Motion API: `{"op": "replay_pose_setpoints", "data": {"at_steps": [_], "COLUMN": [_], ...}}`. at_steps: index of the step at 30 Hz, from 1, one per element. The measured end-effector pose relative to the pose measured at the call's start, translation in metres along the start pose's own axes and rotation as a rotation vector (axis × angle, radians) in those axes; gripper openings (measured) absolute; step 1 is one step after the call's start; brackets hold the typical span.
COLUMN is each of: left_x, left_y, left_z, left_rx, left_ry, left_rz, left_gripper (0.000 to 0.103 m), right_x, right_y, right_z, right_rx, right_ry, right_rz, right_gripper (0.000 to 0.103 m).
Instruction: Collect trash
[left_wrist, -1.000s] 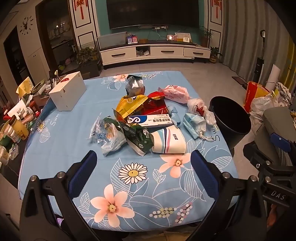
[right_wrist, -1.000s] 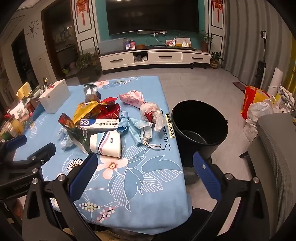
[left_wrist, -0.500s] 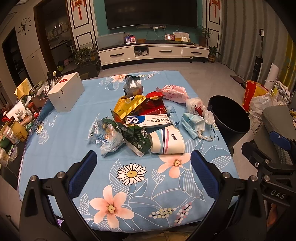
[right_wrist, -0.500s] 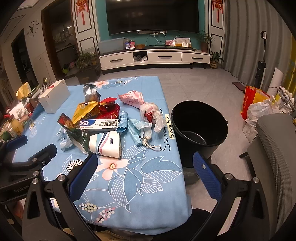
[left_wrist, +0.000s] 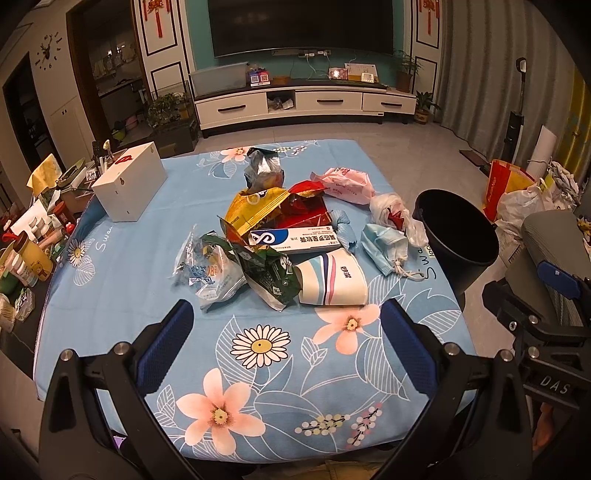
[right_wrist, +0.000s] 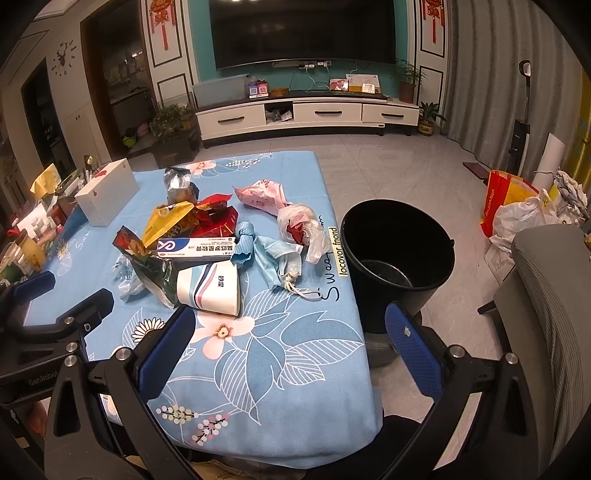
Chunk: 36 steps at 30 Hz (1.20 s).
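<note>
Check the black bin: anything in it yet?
Looks empty. The right wrist view looks into the bin and shows only its bare dark floor; all the trash lies on the table.

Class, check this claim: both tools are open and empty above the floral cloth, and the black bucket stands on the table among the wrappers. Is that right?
Not quite. The black bucket stands on the floor beside the table's right edge, not on the table; the right wrist view shows it. The rest holds: the left tool and right tool are open and empty above the floral cloth.

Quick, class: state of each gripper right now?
Left gripper: open, holding nothing.
Right gripper: open, holding nothing.
</note>
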<state>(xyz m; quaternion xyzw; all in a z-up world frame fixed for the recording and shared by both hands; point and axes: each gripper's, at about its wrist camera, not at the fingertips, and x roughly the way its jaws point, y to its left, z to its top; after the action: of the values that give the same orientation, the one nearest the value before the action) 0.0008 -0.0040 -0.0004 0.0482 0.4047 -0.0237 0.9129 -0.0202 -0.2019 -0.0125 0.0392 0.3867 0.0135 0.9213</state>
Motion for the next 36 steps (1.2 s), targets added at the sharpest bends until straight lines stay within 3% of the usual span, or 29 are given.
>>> {"op": "replay_pose_setpoints", "data": {"at_steps": [36], "left_x": [-0.0015], "left_y": [-0.0052], "left_z": [-0.0005], "left_rx": [0.007], "left_ry": [-0.004], "left_rz": [-0.016], "left_gripper": [0.101], "right_x": [-0.0025], "right_y": [-0.0068], "right_z": [0.0005], "right_rx": [0.014], "right_ry": [-0.005], "right_rz": [-0.006], "right_gripper": [0.1]}}
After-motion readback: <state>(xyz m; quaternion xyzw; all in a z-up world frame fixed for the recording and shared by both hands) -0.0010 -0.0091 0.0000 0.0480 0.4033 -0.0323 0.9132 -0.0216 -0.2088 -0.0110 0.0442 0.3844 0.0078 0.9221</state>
